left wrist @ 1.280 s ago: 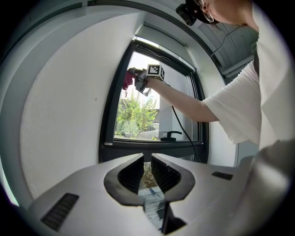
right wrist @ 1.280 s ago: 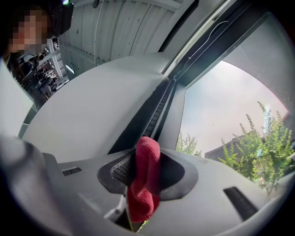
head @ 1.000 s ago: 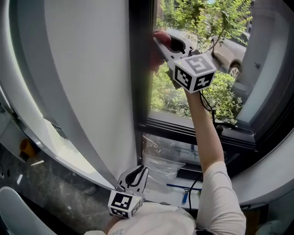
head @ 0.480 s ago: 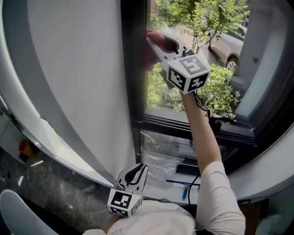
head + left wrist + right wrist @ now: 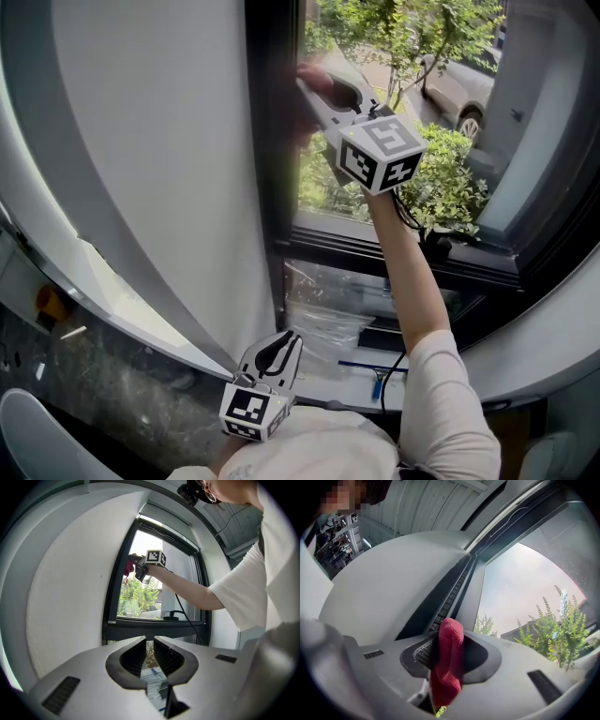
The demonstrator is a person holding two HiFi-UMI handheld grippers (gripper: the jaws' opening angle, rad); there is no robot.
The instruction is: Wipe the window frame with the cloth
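Note:
My right gripper (image 5: 313,86) is raised to the dark window frame (image 5: 272,141) and is shut on a red cloth (image 5: 315,75). The cloth is pressed against the frame's left upright. In the right gripper view the red cloth (image 5: 449,663) bulges out between the jaws of the right gripper (image 5: 447,639), with the dark frame (image 5: 450,597) just beyond. My left gripper (image 5: 279,349) hangs low near my body, far from the frame. In the left gripper view the left gripper (image 5: 149,644) is shut on nothing, and the red cloth (image 5: 129,566) shows far off at the window frame (image 5: 112,588).
A white wall (image 5: 159,141) runs left of the frame. Below the window lies a clear plastic bag (image 5: 328,319) and a blue-handled item (image 5: 375,370). A black cable (image 5: 412,220) runs from my right gripper over the sill. Shrubs and a car (image 5: 459,94) are outside.
The right gripper with the cloth stays on the frame's left upright, sliding slightly down. The left gripper has not moved.

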